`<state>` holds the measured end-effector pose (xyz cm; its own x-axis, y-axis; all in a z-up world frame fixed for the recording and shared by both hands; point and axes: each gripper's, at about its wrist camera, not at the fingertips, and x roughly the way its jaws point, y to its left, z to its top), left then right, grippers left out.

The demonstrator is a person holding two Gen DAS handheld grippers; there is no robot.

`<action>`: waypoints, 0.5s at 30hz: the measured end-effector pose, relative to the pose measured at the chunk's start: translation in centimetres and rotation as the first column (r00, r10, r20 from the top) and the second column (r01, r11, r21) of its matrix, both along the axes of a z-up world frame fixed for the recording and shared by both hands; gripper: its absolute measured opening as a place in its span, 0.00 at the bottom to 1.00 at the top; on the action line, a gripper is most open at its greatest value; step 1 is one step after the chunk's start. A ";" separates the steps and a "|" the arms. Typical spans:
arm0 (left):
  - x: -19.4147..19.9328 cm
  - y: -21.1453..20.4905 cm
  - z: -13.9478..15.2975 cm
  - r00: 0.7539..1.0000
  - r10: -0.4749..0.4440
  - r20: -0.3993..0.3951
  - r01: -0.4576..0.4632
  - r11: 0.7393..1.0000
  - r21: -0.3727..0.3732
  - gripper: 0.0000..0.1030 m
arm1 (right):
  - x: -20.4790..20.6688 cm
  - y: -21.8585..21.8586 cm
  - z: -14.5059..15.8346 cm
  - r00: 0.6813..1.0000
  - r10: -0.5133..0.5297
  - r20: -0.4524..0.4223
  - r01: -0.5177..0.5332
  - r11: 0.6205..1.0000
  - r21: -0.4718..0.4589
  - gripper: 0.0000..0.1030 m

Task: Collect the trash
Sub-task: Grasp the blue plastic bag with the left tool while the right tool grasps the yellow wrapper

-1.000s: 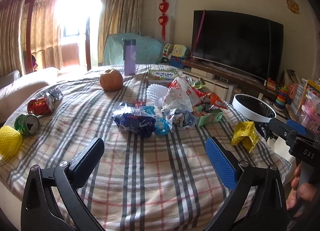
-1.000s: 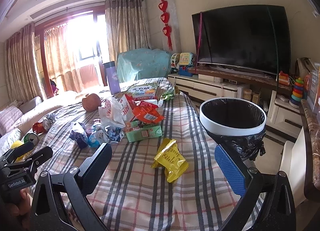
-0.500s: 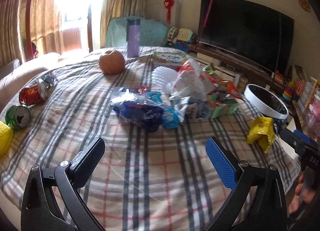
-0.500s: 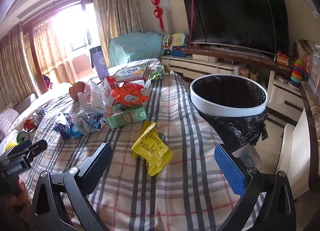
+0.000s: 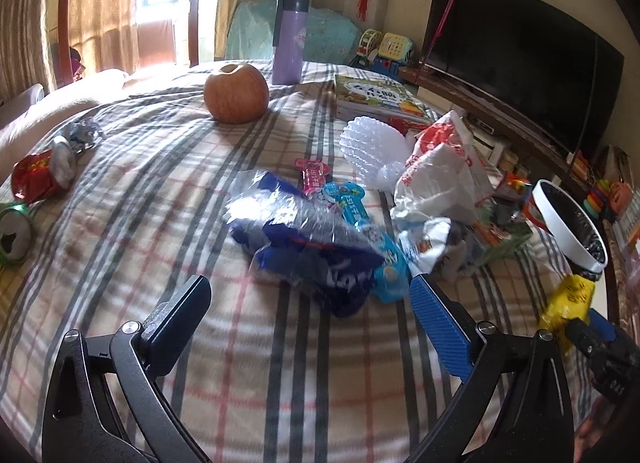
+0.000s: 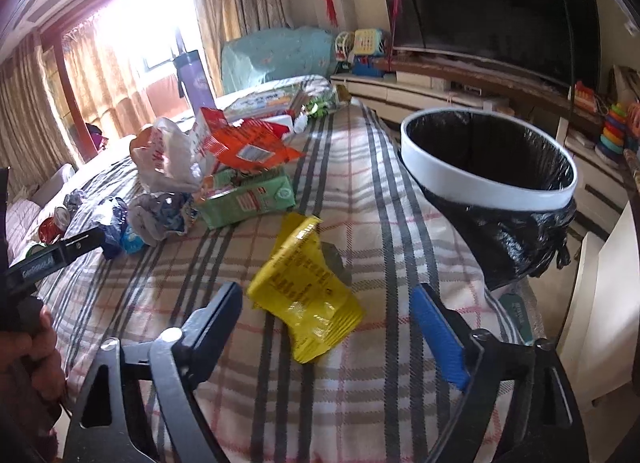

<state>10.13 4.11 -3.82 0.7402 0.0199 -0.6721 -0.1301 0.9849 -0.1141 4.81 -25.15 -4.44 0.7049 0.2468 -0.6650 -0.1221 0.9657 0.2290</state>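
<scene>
Covering table: plaid cloth [image 5: 168, 191] lay under scattered litter.
Bin: black-lined trash bin [image 6: 492, 183] stood at table's edge.
Left gripper [image 5: 310, 303]: wide open, empty, facing blue wrapper [image 5: 312, 247].
Right gripper [image 6: 328, 313]: wide open, empty, straddling yellow wrapper [image 6: 308, 295].
Left view only: apple [image 5: 236, 93], crushed cans [image 5: 38, 177].

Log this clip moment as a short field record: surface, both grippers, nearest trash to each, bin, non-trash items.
surface: plaid cloth-covered table
left gripper: open, empty, facing the crumpled blue plastic wrapper
right gripper: open, empty, crumpled yellow snack packet just ahead of its fingers
bin: white-rimmed trash can with black liner, at the table's edge, no trash visible inside
other trash: green carton, crushed red can
non-trash: apple, purple bottle
</scene>
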 end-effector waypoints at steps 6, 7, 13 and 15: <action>2.5 0.6 -1.8 0.997 -0.023 -0.078 0.019 0.998 -0.061 0.47 | 0.7 -0.4 -0.5 1.000 0.022 -0.019 -0.021 0.999 0.050 0.52; 2.3 0.6 -1.8 0.997 -0.023 -0.077 0.017 0.998 -0.068 0.44 | 0.7 -0.3 -0.3 0.999 0.036 -0.018 -0.035 0.997 0.064 0.40; 0.6 0.7 -1.2 0.999 -0.034 -0.038 0.032 0.997 -0.063 0.29 | 0.5 0.1 0.3 0.999 0.053 -0.002 -0.053 0.996 0.070 0.32; -0.2 0.6 -1.0 0.999 -0.037 -0.031 0.035 0.997 -0.070 0.28 | 0.5 0.1 0.6 0.998 0.057 0.009 -0.058 0.996 0.071 0.32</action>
<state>9.88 4.71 -4.80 0.7172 -0.0538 -0.6948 -0.0994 0.9789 -0.1785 5.27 -25.06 -3.88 0.6929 0.3333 -0.6393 -0.1787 0.9385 0.2956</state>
